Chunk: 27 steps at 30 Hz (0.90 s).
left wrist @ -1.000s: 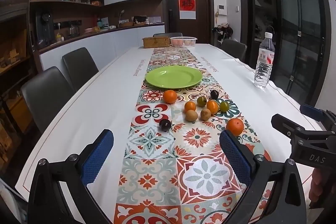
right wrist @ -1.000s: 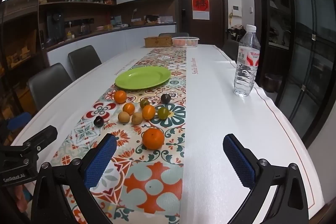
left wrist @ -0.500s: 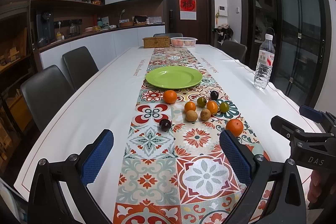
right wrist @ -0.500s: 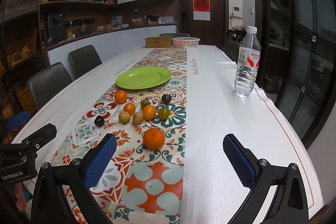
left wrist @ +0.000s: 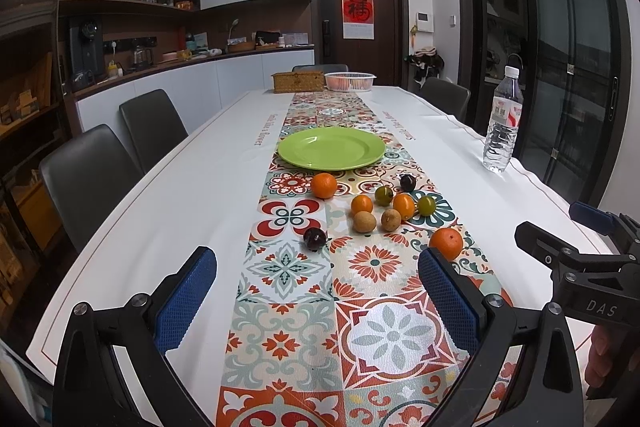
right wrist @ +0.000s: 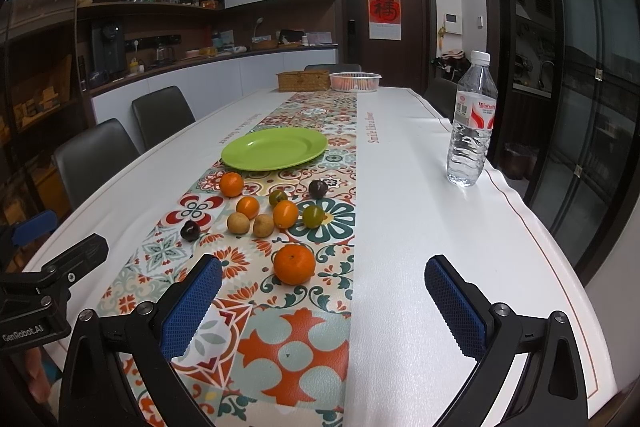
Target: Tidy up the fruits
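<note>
Several small fruits lie loose on the patterned runner (left wrist: 304, 291) before an empty green plate (left wrist: 331, 148) (right wrist: 274, 149). Nearest me is an orange mandarin (left wrist: 446, 243) (right wrist: 294, 263); a dark plum (left wrist: 315, 238) (right wrist: 190, 230) sits to its left. Further back are two tan longans (left wrist: 364, 221), orange kumquats (left wrist: 403, 206), green tomatoes (left wrist: 426, 205) and another mandarin (left wrist: 324, 185). My left gripper (left wrist: 316, 291) hovers open and empty over the near runner. My right gripper (right wrist: 324, 299) is open and empty too, with the near mandarin just beyond its blue fingers (right wrist: 192, 303).
A water bottle (right wrist: 472, 123) (left wrist: 502, 123) stands near the table's right edge. A wicker box (left wrist: 298, 82) and a white basket (left wrist: 350, 81) sit at the far end. Dark chairs (left wrist: 92, 171) line the left side. A hand (left wrist: 608, 355) shows at the lower right.
Both grippers have barely shifted; the view steadied slightly. No fruit moved, and both stay open.
</note>
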### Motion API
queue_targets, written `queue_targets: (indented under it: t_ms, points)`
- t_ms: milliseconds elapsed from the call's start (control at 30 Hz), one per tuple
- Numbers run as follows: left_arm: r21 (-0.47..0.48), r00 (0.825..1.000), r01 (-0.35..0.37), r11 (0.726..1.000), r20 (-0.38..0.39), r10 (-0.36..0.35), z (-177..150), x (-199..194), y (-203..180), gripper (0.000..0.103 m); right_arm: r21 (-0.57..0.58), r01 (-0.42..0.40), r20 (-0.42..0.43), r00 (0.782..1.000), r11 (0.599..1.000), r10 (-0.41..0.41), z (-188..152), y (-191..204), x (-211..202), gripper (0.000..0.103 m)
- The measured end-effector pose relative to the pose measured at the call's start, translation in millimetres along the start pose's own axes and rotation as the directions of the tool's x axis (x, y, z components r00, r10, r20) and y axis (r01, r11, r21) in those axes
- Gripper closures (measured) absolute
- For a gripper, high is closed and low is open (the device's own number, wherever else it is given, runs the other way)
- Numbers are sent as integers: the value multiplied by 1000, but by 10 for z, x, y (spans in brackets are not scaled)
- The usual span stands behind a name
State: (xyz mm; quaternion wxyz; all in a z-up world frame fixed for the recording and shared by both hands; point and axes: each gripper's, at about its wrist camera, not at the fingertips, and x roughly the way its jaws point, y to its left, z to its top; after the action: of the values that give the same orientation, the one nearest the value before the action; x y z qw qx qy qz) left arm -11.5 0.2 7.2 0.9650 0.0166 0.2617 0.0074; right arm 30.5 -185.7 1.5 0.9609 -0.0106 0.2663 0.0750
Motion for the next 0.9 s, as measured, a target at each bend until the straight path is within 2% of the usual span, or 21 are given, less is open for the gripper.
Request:
queue_targets:
  t_ms: [900]
  points:
    - [-3,1000,3,1000,4,-3,39,-62,8,0,-2,1,2,1000,1000,-1,0,17,-3,0]
